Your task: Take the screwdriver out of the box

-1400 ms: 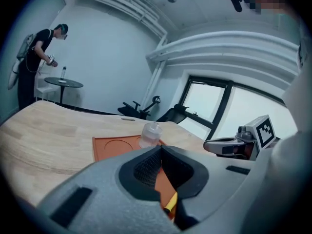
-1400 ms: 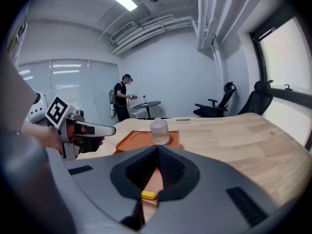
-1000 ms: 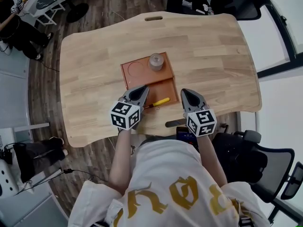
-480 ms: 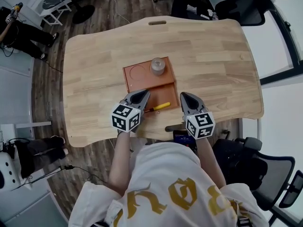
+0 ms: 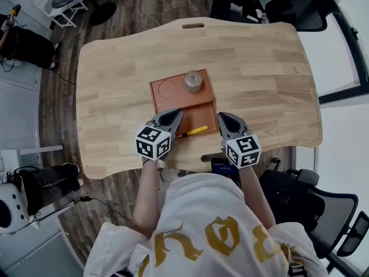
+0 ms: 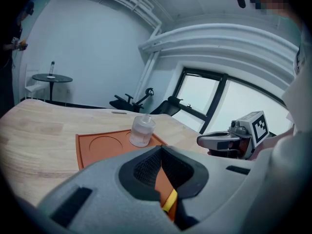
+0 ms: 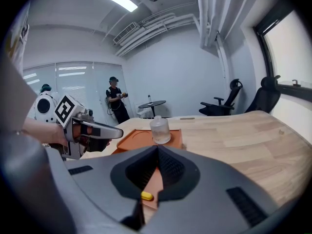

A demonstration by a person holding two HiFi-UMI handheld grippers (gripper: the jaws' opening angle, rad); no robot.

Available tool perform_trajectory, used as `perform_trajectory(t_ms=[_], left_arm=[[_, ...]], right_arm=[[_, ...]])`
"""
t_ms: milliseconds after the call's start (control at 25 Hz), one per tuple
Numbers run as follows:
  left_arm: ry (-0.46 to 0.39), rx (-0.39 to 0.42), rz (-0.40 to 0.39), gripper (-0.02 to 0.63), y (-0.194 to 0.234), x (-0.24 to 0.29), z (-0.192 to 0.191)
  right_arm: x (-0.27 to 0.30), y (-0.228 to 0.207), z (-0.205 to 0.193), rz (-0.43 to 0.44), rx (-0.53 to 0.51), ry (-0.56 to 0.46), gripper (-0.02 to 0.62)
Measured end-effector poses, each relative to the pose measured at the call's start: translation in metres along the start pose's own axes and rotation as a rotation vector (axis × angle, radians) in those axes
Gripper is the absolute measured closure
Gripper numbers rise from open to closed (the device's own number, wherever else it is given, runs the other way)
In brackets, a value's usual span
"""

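An orange box (image 5: 173, 97) lies flat in the middle of the wooden table (image 5: 259, 68). The screwdriver (image 5: 195, 131), with a yellow handle, lies in the box's near compartment. Between the jaws its handle shows in the left gripper view (image 6: 170, 200) and in the right gripper view (image 7: 146, 195). My left gripper (image 5: 176, 113) hovers just left of the screwdriver, jaws shut and empty (image 6: 161, 148). My right gripper (image 5: 221, 116) hovers just right of it, jaws shut and empty (image 7: 157, 148). Each gripper sees the other: the right gripper (image 6: 219, 140), the left gripper (image 7: 105, 129).
A clear bottle (image 5: 192, 81) stands in the box's far right recess, beside an empty round recess (image 5: 168, 88). A phone (image 5: 223, 167) lies at the table's near edge. Office chairs (image 5: 288, 7) stand beyond the table. A person (image 7: 115, 99) stands far off.
Only the head view has shifted a little. Both grippers keep their places on either side of the screwdriver.
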State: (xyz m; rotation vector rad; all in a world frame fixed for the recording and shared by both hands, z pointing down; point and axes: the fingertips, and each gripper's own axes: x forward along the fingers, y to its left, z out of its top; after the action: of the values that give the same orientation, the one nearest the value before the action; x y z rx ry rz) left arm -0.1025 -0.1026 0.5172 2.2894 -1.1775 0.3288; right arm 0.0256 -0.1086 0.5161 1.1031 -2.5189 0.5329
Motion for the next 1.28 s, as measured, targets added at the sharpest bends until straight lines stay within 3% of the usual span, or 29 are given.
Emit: perform_trajectory(t_ms=[440, 720, 1280], left_arm=[[0.157, -0.021, -0.095, 0.594, -0.002, 0.025, -0.028], [0.252, 0.032, -0.131, 0.595, -0.004, 0.043, -0.043], [0.583, 0.164, -0.291, 0.594, -0.021, 0.066, -0.1]], right_arm=[[0.012, -0.013, -0.016, 0.008, 0.032, 0.054, 0.584], [0.02, -0.017, -0.02, 0.033, 0.048, 0.074, 0.584], [0.038, -0.018, -0.03, 0.107, 0.056, 0.134, 0.584]])
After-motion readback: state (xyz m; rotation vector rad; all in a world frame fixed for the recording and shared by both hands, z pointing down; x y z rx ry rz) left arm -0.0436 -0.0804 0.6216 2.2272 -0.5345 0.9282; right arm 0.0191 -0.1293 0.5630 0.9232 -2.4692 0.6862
